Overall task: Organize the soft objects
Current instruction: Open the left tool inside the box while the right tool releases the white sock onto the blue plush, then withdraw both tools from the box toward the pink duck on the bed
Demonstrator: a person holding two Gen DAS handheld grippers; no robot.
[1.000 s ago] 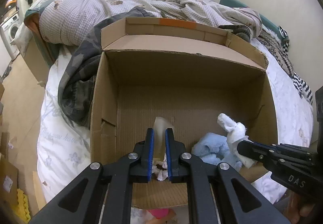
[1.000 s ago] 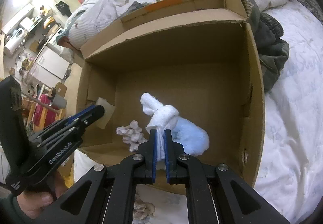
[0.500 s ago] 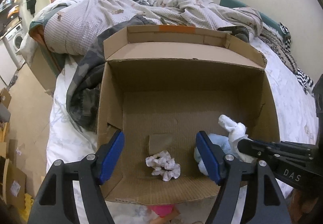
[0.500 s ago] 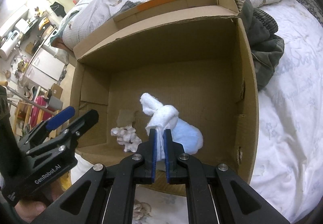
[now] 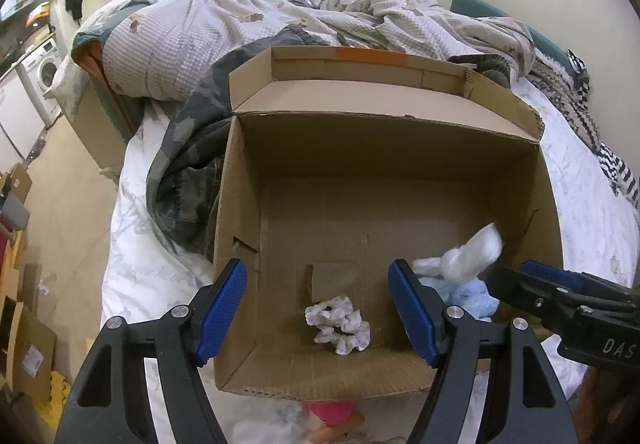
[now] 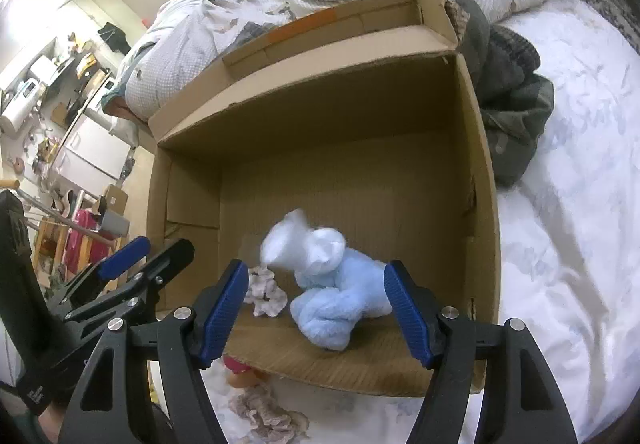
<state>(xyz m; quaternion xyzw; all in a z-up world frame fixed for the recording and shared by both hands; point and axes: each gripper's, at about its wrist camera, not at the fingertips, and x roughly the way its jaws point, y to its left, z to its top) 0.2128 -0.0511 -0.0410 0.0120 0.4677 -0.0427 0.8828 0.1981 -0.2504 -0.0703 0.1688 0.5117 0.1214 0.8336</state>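
1. The white scrunchie [image 5: 338, 328] is a small, crinkled ring of cloth lying on the floor of the cardboard box [image 5: 240, 180] near its front wall.
2. Beside it lies a fluffy plush toy [image 6: 340, 292] with a pale blue body and a white head, the head blurred.
3. The left tool [image 5: 318, 310] hangs over the box's front edge with its blue pads wide apart; the scrunchie lies below the gap, untouched.
4. The right tool [image 6: 316, 308] has its pads apart too, and the plush toy sits between them, free of both pads.
5. A second ago both tools were clamped, the left on the scrunchie and the right on the toy's white head; the left let go first, and the right tool's jaws have just been opening, so both things now rest in the box.
6. Behind the box, a rumpled checked duvet [image 5: 192, 28] lies on the bed [image 6: 572, 204].
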